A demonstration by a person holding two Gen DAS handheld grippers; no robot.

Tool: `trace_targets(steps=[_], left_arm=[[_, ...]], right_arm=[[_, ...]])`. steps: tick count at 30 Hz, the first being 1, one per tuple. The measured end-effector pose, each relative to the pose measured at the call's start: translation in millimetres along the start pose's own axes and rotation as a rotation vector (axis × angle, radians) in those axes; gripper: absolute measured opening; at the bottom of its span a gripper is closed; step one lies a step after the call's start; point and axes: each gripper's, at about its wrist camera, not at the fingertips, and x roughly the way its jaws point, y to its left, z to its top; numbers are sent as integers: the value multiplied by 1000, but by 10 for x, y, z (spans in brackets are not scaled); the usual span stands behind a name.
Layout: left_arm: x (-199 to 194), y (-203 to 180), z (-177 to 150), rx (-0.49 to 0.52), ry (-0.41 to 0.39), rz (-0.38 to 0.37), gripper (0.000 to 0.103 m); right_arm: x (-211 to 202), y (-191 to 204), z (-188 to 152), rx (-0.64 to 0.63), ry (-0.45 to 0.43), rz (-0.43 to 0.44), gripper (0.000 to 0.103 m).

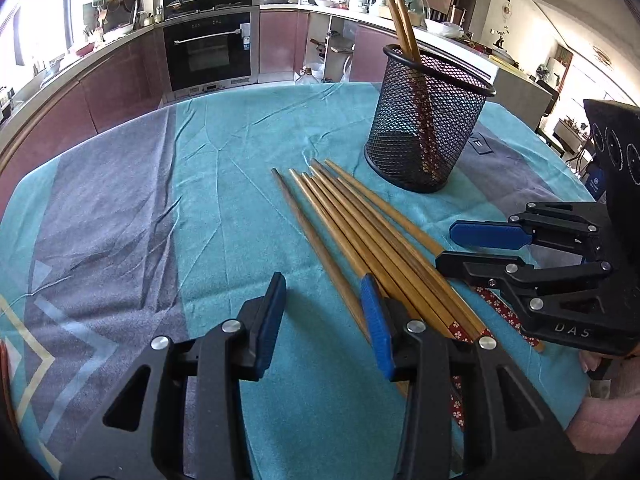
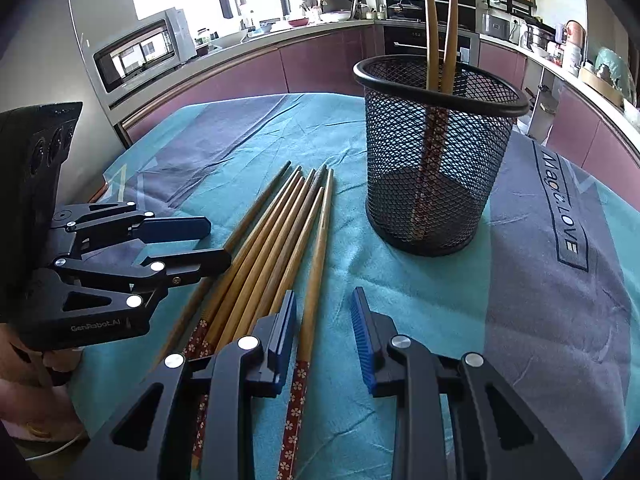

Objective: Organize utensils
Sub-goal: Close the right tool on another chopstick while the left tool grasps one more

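Observation:
Several wooden chopsticks (image 1: 360, 240) with red floral ends lie side by side on the teal cloth; they also show in the right wrist view (image 2: 276, 236). A black mesh cup (image 1: 428, 120) stands upright behind them and holds two chopsticks (image 1: 400, 12); the cup (image 2: 436, 152) and its two chopsticks (image 2: 440, 28) show in the right wrist view too. My left gripper (image 1: 326, 316) is open and empty, low over the left side of the pile. My right gripper (image 2: 324, 328) is open and empty, straddling the rightmost chopstick. Each gripper shows in the other's view, the right (image 1: 448, 246) and the left (image 2: 218, 242).
The table is covered by a teal and grey cloth (image 1: 160, 200). Kitchen counters, an oven (image 1: 208, 52) and a microwave (image 2: 140, 52) stand beyond the table edge. A pink sleeve (image 1: 608, 392) is at the right edge.

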Motion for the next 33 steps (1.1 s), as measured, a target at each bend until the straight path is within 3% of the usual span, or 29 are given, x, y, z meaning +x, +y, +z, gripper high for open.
trace_targets(steps=[15, 25, 33], left_arm=[[127, 14, 154, -10, 13, 26, 24], [181, 46, 195, -61, 8, 31, 14], [171, 44, 175, -111, -10, 50, 12]], right_arm=[[171, 29, 189, -20, -5, -31, 24], [223, -13, 262, 15, -15, -20, 7], [175, -89, 242, 54, -26, 4, 5]])
